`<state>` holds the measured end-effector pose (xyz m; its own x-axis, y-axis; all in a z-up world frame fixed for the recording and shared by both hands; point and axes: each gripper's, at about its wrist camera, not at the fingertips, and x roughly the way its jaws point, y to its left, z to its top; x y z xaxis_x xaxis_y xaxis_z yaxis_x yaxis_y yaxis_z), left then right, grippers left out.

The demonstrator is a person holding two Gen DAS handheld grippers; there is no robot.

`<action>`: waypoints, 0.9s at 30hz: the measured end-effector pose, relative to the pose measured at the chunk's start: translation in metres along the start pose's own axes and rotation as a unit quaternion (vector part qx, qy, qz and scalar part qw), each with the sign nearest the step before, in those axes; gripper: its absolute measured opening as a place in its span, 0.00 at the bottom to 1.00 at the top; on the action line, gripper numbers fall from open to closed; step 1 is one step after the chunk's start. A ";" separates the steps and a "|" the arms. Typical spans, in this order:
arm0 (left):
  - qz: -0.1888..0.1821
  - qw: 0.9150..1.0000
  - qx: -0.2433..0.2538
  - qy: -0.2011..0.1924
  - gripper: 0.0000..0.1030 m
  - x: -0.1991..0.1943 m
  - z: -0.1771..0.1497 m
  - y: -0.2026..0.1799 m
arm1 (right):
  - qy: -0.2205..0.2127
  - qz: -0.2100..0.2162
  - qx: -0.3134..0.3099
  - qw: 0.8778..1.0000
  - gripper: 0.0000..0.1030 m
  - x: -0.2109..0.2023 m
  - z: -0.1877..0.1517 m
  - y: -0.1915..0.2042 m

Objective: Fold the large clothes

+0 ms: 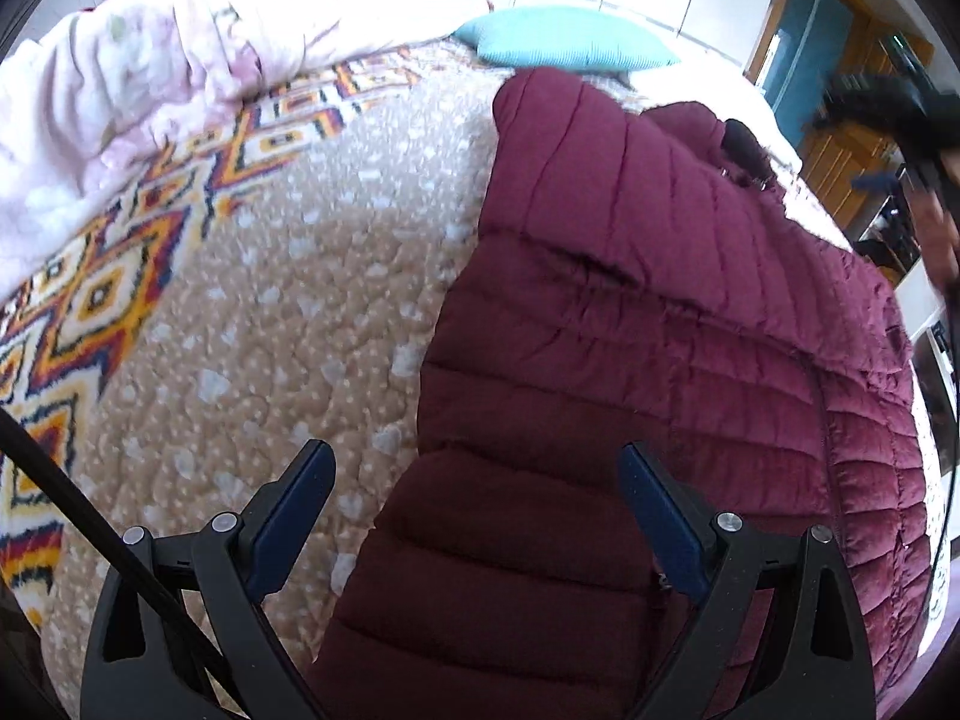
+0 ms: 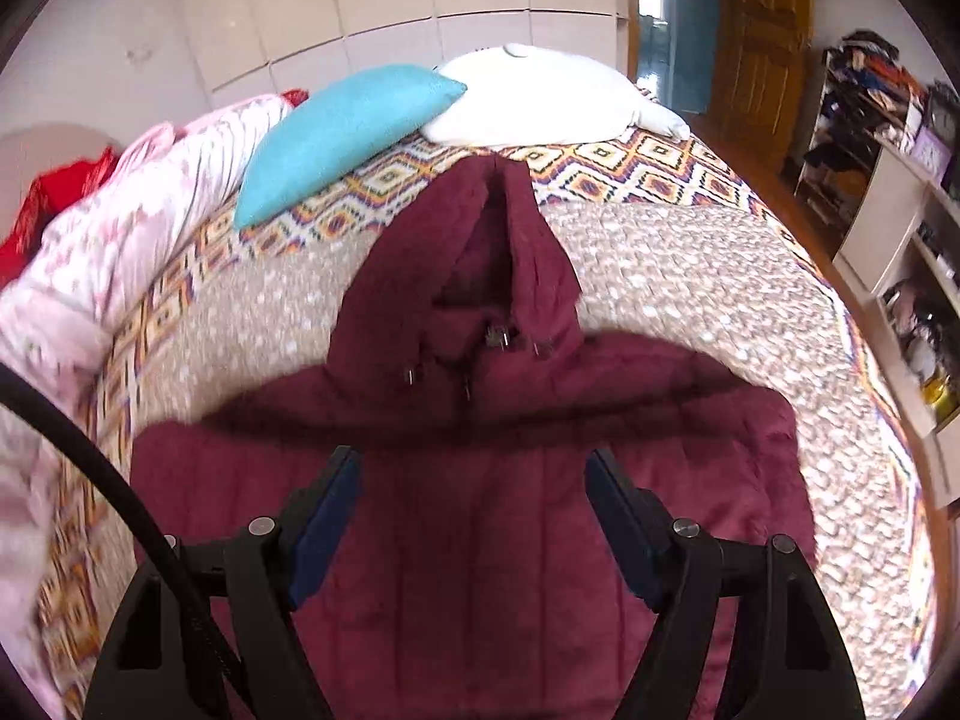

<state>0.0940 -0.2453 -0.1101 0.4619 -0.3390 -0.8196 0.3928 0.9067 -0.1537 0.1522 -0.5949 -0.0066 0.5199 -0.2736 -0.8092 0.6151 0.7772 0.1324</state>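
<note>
A maroon quilted puffer jacket (image 1: pixel 660 312) lies spread on the bed, front up, zipped. In the right wrist view the jacket (image 2: pixel 480 540) shows its hood (image 2: pixel 480 252) pointing toward the pillows. My left gripper (image 1: pixel 477 462) is open and empty, hovering over the jacket's near left edge, with one finger over the bedspread. My right gripper (image 2: pixel 474 468) is open and empty above the jacket's chest, below the collar. The other gripper shows blurred at the right edge of the left wrist view (image 1: pixel 900 114).
The bed has a beige dotted quilt (image 1: pixel 270 330) with a patterned border (image 2: pixel 630 168). A pink blanket (image 1: pixel 150 90) is heaped along the left side. A turquoise cushion (image 2: pixel 342 138) and white pillow (image 2: pixel 540 96) lie at the head. Shelves (image 2: pixel 900 210) stand at the right.
</note>
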 end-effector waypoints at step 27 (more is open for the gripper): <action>-0.017 1.000 -0.013 0.017 0.92 0.023 -0.007 0.005 | -0.008 0.021 0.045 0.999 0.10 0.177 0.129 0.030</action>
<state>0.1015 -0.2468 -0.1335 0.4222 -0.3610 -0.8315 0.3863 0.9015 -0.1953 0.3393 -0.6933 -0.0719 0.5552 -0.2522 -0.7925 0.6437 0.7338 0.2175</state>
